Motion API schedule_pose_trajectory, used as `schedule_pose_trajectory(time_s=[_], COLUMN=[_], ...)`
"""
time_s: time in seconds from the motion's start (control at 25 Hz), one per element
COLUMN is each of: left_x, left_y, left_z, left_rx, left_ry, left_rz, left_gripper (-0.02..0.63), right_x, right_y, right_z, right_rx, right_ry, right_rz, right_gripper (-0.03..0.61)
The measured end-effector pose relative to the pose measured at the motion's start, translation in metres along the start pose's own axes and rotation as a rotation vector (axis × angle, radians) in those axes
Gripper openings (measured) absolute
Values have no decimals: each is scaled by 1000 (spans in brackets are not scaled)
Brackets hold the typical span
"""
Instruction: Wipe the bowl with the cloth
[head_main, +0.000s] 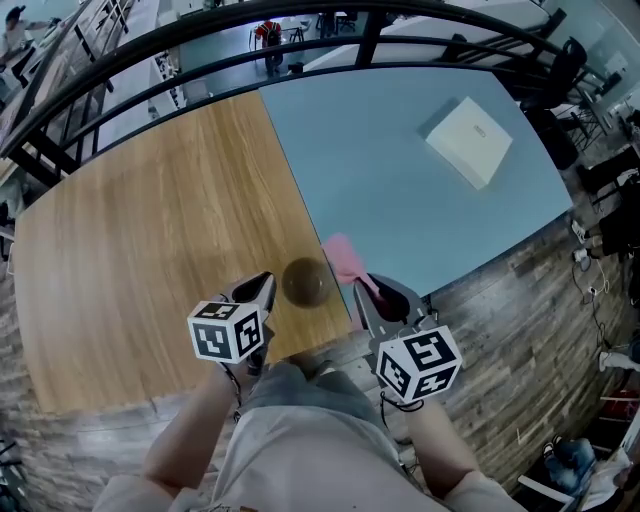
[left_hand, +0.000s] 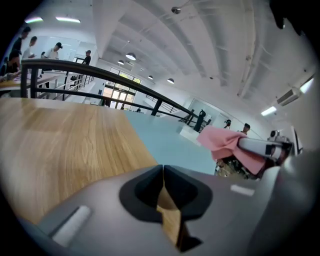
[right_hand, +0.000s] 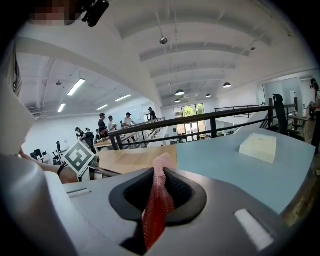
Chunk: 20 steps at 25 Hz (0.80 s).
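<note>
A dark brown bowl (head_main: 305, 282) sits near the table's front edge, on the seam between the wood and blue halves. My right gripper (head_main: 367, 291) (right_hand: 159, 167) is just right of the bowl, shut on a pink cloth (head_main: 343, 258) (right_hand: 156, 207) (left_hand: 226, 145) that sticks out past its jaws. My left gripper (head_main: 264, 288) (left_hand: 163, 172) is just left of the bowl with its jaws shut. Only a thin wood-coloured sliver shows between them. The bowl is hidden in both gripper views.
A white flat box (head_main: 468, 140) (right_hand: 258, 147) lies far out on the blue half of the table (head_main: 400, 190). The wood half (head_main: 140, 230) lies to the left. A black railing (head_main: 300, 30) runs behind the table. The person's torso is close to the front edge.
</note>
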<state>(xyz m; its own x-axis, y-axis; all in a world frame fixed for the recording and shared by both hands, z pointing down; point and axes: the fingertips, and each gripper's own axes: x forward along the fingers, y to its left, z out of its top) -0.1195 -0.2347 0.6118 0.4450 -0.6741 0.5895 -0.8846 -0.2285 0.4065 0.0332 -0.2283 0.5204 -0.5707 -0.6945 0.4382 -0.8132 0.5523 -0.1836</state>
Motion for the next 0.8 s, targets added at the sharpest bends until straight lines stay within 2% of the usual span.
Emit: schedule_pose_trajectory(time_s=[0.16,0.4,0.68,0.8], left_x=[-26,-78,-130,-152], left_y=[-21,-50,-75,-90], left_z=[23,57,86,91], left_rx=[59,71,125,179], left_ry=[-42,-122,-271,-312], left_rz=[-13,-35,-5,4], left_gripper=[6,3,3,2], right_x=[-14,-41,-80,-101], right_y=[9,34,63,77], right_z=[24,61,105,122], right_rx=[-6,-43,-86,-115], right_ry=[-35,-79,-168,-210], right_rz=[-2,4,35,40], right_gripper=[43,43,43,43])
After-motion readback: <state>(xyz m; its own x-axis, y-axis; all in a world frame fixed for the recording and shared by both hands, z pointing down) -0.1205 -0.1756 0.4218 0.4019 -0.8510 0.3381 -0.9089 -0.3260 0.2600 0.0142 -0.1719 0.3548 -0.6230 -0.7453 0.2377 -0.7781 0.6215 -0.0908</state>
